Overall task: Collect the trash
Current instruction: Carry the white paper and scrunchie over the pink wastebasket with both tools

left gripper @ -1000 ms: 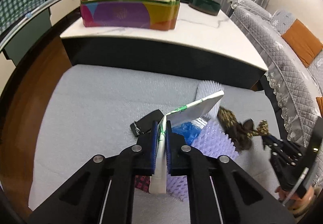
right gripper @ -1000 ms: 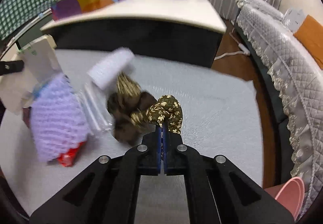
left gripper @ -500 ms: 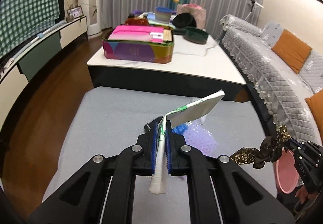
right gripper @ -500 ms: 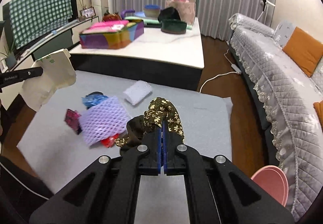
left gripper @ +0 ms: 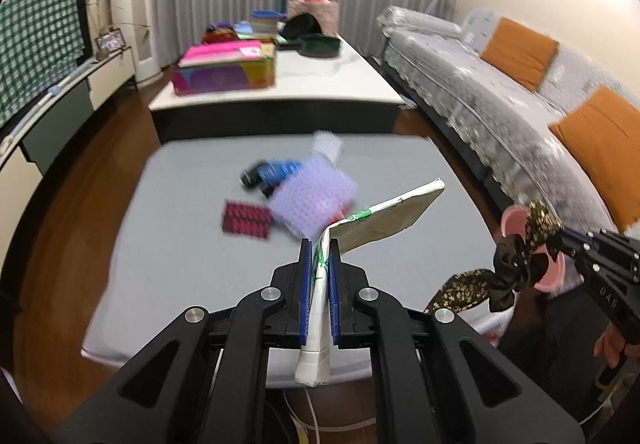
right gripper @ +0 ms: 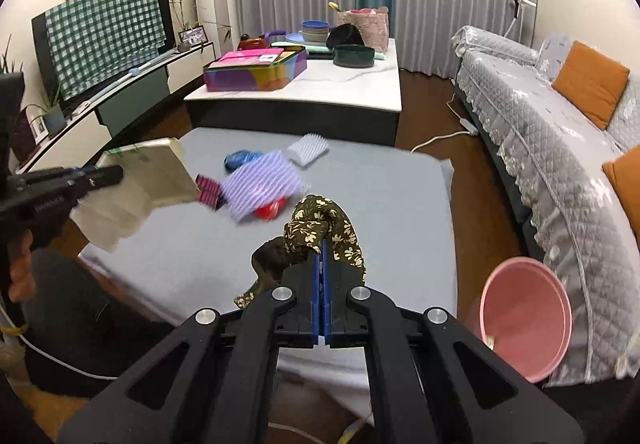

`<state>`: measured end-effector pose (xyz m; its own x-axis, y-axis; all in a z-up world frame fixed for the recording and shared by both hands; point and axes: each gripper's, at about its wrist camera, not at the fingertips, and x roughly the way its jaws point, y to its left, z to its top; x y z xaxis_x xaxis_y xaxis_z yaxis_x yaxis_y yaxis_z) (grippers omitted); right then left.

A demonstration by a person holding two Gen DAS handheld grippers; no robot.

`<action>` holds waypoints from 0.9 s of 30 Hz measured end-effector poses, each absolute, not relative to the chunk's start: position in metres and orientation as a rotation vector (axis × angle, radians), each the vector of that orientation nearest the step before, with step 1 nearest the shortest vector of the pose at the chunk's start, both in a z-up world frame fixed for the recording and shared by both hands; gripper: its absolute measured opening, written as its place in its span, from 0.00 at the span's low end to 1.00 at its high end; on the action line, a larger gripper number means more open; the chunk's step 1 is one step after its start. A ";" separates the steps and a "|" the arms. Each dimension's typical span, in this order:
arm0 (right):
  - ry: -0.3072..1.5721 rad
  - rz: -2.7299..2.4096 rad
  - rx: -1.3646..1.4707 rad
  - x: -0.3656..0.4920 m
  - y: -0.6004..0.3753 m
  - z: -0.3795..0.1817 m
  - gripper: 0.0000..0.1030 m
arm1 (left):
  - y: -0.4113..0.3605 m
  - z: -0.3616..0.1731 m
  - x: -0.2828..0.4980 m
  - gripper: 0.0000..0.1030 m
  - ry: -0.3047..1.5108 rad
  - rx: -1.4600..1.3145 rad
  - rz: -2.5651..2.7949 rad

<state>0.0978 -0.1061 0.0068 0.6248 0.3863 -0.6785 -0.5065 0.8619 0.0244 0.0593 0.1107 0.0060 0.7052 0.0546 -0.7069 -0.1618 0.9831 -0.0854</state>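
Trash was split between both hands: the left gripper (left gripper: 319, 276) pinched a flattened carton (left gripper: 384, 211), the right gripper (right gripper: 322, 264) clamped a flowered cloth scrap (right gripper: 320, 228) near the pink bin (right gripper: 524, 318). Purple mesh wrap (right gripper: 260, 189), a red packet (left gripper: 246, 219) and a blue wrapper (right gripper: 239, 159) lay uncollected on the grey mat (right gripper: 396, 211).

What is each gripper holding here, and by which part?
The left gripper clamps a flattened paper carton near its folded lower end. The right gripper pinches a brown floral fabric scrap at its bunched middle fold.
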 end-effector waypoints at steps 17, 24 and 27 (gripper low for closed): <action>0.778 0.533 -0.148 0.029 -0.129 -0.013 0.01 | 0.064 -0.034 0.016 0.07 0.864 -0.138 0.040; 0.792 0.537 -0.139 0.031 -0.130 -0.017 0.01 | 0.059 -0.034 0.016 0.07 0.866 -0.134 0.041; 0.798 0.534 -0.128 0.035 -0.132 -0.019 0.01 | 0.057 -0.035 0.018 0.07 0.873 -0.129 0.040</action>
<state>0.0348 -0.1323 -0.0193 0.5738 0.4068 -0.7108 -0.5015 0.8607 0.0878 0.0180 0.0570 -0.0352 0.6421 -0.0181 -0.7664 -0.0875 0.9915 -0.0967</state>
